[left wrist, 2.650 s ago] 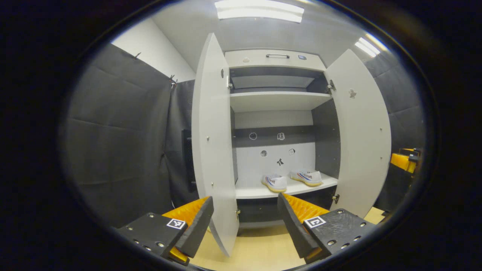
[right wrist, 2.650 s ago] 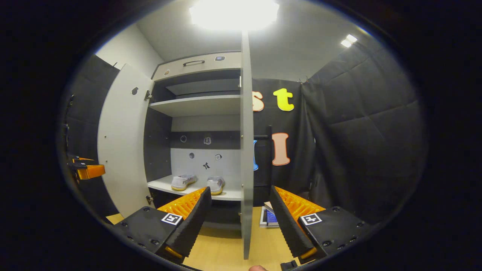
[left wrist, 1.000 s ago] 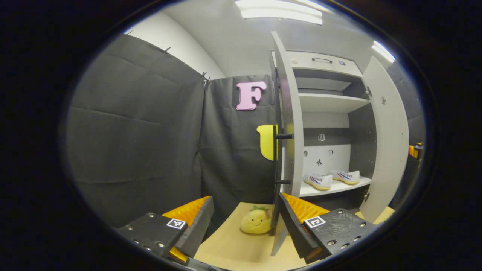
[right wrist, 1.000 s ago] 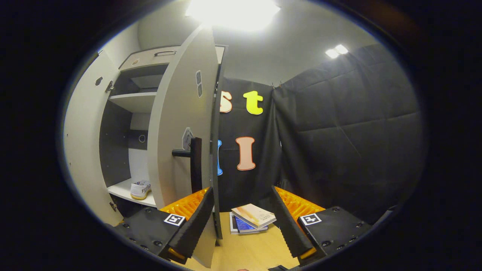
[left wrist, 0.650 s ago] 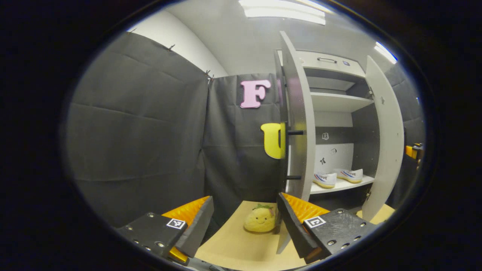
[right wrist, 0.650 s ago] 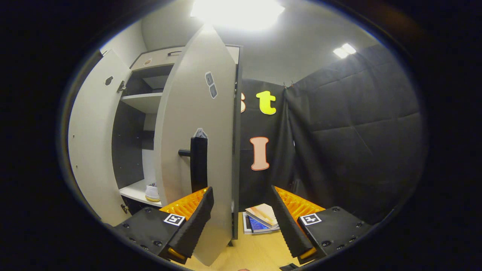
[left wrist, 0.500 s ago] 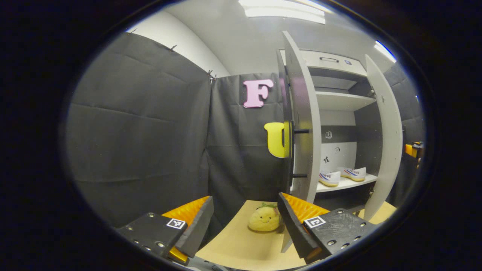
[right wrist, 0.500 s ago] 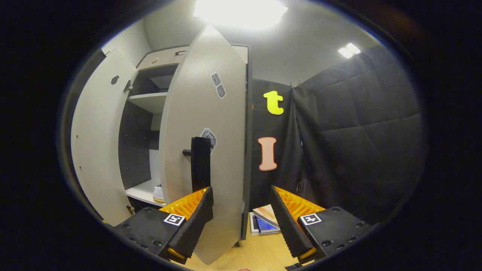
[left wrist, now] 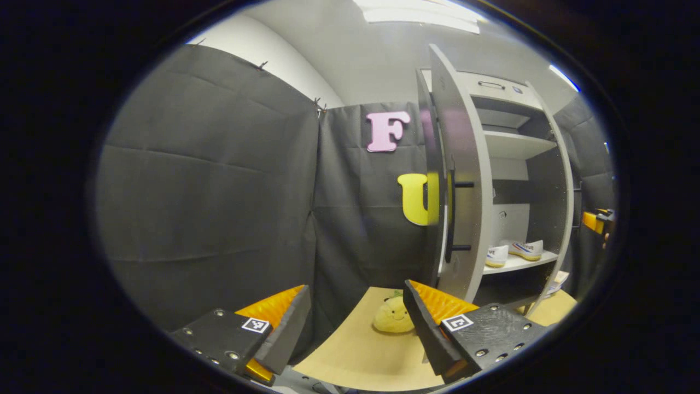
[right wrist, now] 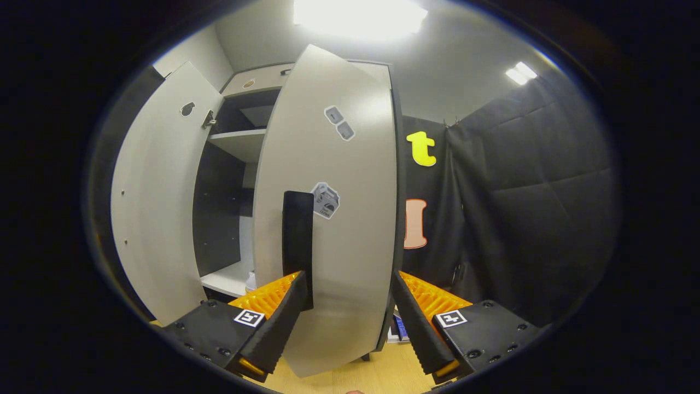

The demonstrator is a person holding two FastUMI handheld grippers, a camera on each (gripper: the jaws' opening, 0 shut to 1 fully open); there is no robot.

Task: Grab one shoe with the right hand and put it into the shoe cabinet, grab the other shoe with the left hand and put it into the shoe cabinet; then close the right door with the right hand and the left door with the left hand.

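Observation:
Two white shoes (left wrist: 496, 255) (left wrist: 526, 249) sit side by side on the lower shelf (left wrist: 517, 264) of the white shoe cabinet. In the left gripper view the left door (left wrist: 462, 180) stands nearly edge-on, its black bar handle (left wrist: 450, 216) facing me. My left gripper (left wrist: 355, 323) is open and holds nothing, low and left of that door. My right gripper (right wrist: 350, 323) is open too, close in front of the right door's (right wrist: 339, 219) outer face, just right of its black handle (right wrist: 298, 241). The right door hides most of the cabinet; a sliver of one shoe (right wrist: 250, 282) shows.
A yellow plush toy (left wrist: 394, 316) lies on the wooden floor (left wrist: 350, 355) by the left door's foot. Books (right wrist: 397, 326) lie on the floor behind the right door. The left door's inner face (right wrist: 158, 202) stands wide open. Black cloth walls close in both sides.
The right door has swung partway toward shut, now covering the shoes in the right gripper view. The left gripper has moved round to the left door's outer side. Both grippers stayed open.

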